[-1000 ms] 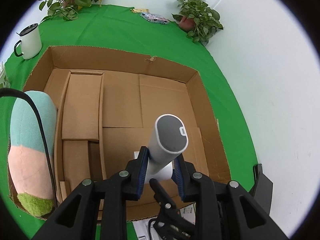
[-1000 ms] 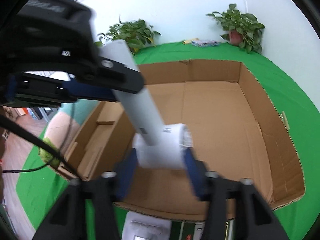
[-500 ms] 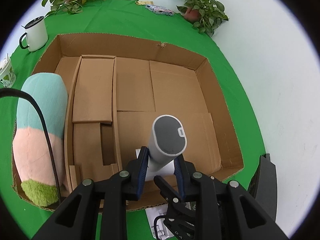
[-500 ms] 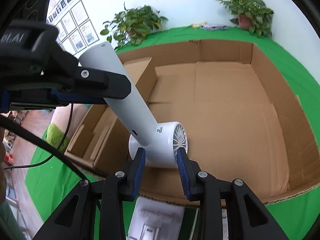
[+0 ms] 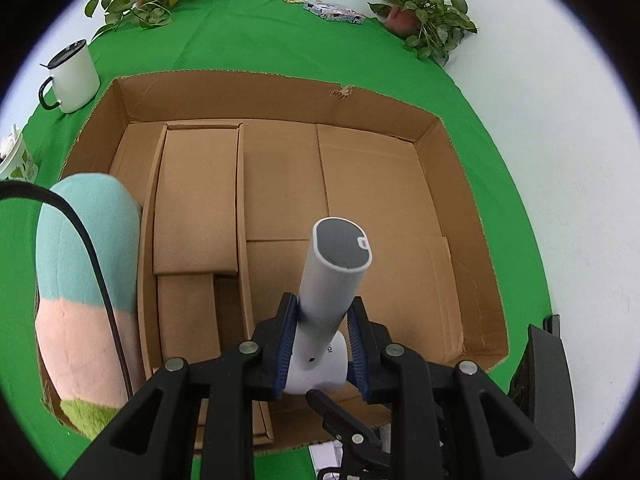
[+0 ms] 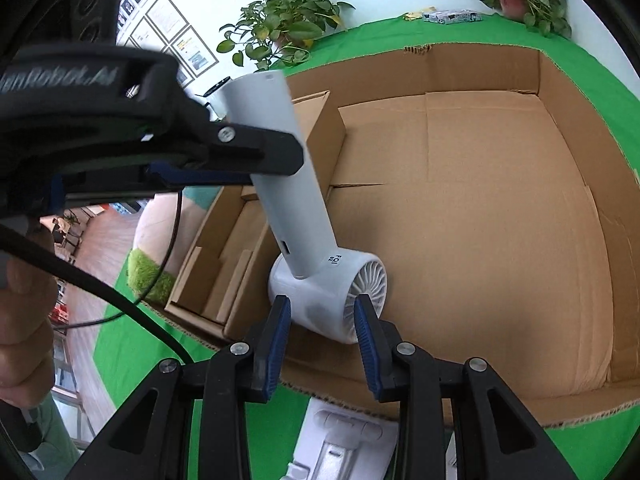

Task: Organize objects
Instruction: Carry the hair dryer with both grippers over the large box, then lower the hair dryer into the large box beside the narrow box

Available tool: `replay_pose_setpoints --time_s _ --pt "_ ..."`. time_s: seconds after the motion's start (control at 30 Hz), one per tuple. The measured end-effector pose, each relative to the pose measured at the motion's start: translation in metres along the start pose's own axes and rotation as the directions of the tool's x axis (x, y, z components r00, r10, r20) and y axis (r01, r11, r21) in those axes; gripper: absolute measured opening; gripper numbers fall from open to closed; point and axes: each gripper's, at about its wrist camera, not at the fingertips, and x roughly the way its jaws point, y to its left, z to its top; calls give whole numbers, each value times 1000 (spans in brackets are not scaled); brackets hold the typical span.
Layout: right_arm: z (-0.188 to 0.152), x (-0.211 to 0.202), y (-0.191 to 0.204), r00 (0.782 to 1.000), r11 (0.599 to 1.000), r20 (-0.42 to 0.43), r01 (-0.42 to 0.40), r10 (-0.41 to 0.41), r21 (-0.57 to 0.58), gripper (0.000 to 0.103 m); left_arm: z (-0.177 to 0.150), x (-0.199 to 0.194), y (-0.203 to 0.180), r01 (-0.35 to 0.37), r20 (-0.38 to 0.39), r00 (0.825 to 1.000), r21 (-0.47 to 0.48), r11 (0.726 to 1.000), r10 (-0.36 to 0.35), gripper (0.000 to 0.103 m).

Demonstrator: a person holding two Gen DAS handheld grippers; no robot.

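Observation:
A white handheld fan (image 6: 304,216) with a long handle and a round grilled head hangs tilted over the near part of an open cardboard box (image 6: 480,64). My left gripper (image 5: 322,320) is shut on the handle (image 5: 332,280), whose grey end cap points at the camera. In the right wrist view the left gripper (image 6: 256,164) clamps the handle from the left. My right gripper (image 6: 322,320) is shut on the fan's head (image 6: 332,292), one blue pad on each side. The box (image 5: 280,80) spreads out beneath the fan.
A smaller cardboard box (image 5: 196,200) lies inside along the left wall. A teal, pink and green plush toy (image 5: 80,280) leans on the box's left outside. A white mug (image 5: 74,76) and potted plants (image 5: 424,12) stand on the green cloth. White packaging (image 6: 340,440) lies before the box.
Both views have tipped further down over the box. The fan, held by both grippers throughout, now sits a little lower and nearer the box's front wall.

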Motion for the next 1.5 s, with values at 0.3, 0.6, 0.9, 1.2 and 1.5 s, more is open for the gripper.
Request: replay_pose_setpoints --time_s 0.3,0.6,0.9,1.2,1.5 --pt "13 2 -8 998 999 59 34 -34 4 53 30 46 -1 -30 -77 997 8 1000 30 22" --pt "25 14 -12 998 999 35 49 -49 6 64 32 80 12 -38 -170 985 -19 999 34 22" --pt "25 11 -11 999 999 -14 -36 36 23 52 27 77 13 -57 -206 977 3 998 56 22" --pt "28 9 -10 995 995 -34 -94 94 16 47 23 65 13 -1 -224 975 -18 1000 -4 33" --pt "37 -5 -22 996 997 -48 -75 76 19 41 8 4 25 63 -87 994 22 998 -61 36"
